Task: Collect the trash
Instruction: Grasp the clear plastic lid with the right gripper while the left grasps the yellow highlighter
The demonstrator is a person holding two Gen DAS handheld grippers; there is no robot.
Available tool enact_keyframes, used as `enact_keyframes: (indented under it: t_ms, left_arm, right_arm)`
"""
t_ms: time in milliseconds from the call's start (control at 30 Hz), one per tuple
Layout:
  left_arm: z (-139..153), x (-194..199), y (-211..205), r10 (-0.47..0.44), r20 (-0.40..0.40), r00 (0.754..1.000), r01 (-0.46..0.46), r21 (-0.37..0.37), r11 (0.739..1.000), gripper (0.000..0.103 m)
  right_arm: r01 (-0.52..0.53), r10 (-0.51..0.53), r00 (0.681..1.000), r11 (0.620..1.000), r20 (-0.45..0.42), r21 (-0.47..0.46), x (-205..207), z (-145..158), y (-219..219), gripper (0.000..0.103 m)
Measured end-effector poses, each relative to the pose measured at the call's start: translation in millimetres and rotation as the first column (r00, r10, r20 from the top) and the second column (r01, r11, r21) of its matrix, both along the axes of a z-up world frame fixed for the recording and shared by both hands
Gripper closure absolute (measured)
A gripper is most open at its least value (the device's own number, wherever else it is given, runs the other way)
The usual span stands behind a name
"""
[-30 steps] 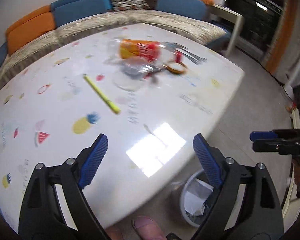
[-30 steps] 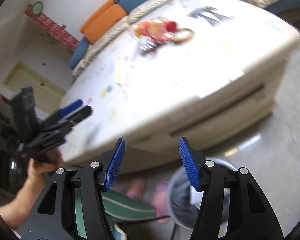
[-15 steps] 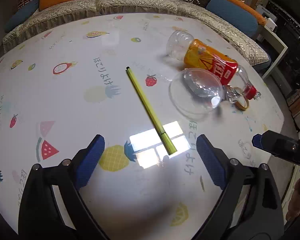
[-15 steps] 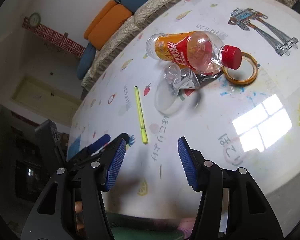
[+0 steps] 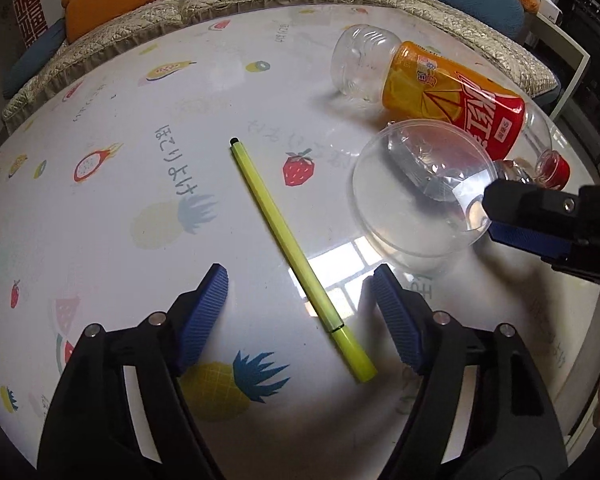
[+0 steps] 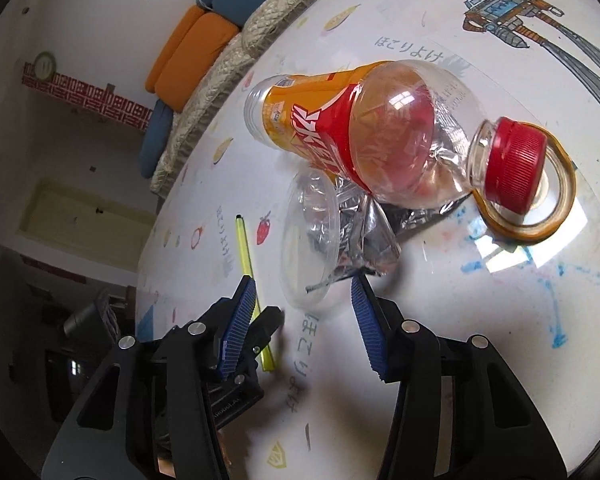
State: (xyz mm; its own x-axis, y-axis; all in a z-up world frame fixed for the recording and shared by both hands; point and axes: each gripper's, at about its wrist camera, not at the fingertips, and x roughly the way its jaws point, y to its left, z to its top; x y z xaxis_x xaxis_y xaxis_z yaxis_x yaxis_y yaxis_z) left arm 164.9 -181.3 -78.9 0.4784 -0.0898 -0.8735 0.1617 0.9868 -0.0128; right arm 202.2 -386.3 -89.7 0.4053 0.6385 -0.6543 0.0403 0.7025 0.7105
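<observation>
Both grippers closing in on worktop trash

Left gripper (image 5: 300,300) straddles the pen (image 5: 296,256), right gripper (image 6: 304,312) faces the lid (image 6: 310,240); both jaws closing, gripping nothing yet. Centre each, then squeeze gently.

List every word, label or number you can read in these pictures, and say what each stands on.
"ほこりよけ": printed on the white fruit-patterned table cover, repeated in several places.
Large white characters on the orange-and-red label of the clear plastic bottle: stylised, unreadable.
Small print on that label: too small.
Lettering on the left tool: too blurred.

pen (image 5: 296,256) left of cup (image 5: 420,192), bottle (image 5: 440,84) behind
</observation>
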Motion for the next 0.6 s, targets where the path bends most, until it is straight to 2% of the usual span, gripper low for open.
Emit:
enact_keyframes:
  t_ms: [133,200,267,300,333,367,600]
  left_arm:
    - [1,4,-6,-0.018,0.005,1.000,0.018,0.016,1.000,0.038]
    - [1,5,-7,-0.021,0.004,1.000,0.021,0.019,1.000,0.038]
    - [2,7,-8,-0.032,0.008,0.999,0.032,0.019,0.999,0.043]
    - [3,7,-10,-0.045,0.015,0.999,0.045,0.018,0.999,0.058]
    - [4,7,-12,-0.060,0.019,0.998,0.060,0.019,0.998,0.088]
    - [5,6,-15,-0.073,0.017,0.997,0.072,0.024,0.997,0.094]
    - [5,3,-5,-0.073,0.011,0.997,0.074,-0.033,0.997,0.097]
  right_arm:
    - [0.006,-0.006,1.000,1.000,-0.002,0.005,10,-5,4,0.060]
    - [0.017,-0.017,1.000,1.000,-0.002,-0.001,15,-6,4,0.069]
    - [0.028,-0.028,1.000,1.000,-0.008,0.008,18,-8,3,0.079]
    - [0.028,-0.028,1.000,1.000,-0.012,0.008,21,-9,4,0.084]
    - [0.026,-0.026,1.000,1.000,-0.012,0.000,21,-10,5,0.085]
    - [0.022,-0.022,1.000,1.000,-0.011,-0.004,20,-10,5,0.090]
    - [0.010,-0.011,0.999,1.000,0.035,0.029,3,0,4,0.096]
